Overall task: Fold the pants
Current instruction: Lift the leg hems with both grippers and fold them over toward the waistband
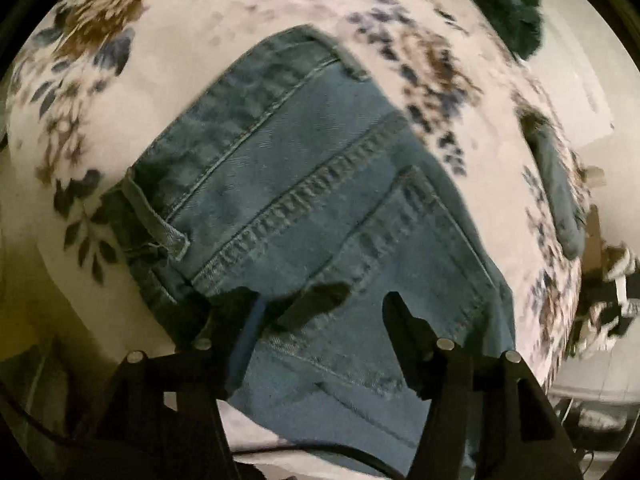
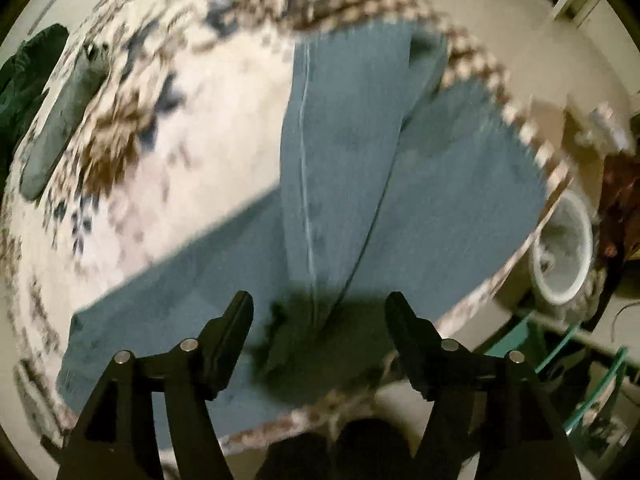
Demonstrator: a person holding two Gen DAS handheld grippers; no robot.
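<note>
2 grippers are held wide open over the jeans (image 1: 320,184), nothing gripped: the left gripper (image 1: 320,304) above the waistband end, the right gripper (image 2: 320,308) above the legs (image 2: 360,160), which run toward 12 o'clock and partly overlap. Denim is judged heavy, fairly stiff and not slippery; the thick waistband (image 1: 248,92) and outer seams should be pinched, as single layers may sag. Everything lies on a floral bedspread (image 1: 132,32). A grey-blue item (image 1: 560,196) at 3 o'clock and a dark green garment (image 1: 504,0) at 1 o'clock lie well apart, obstructing nothing.
</note>
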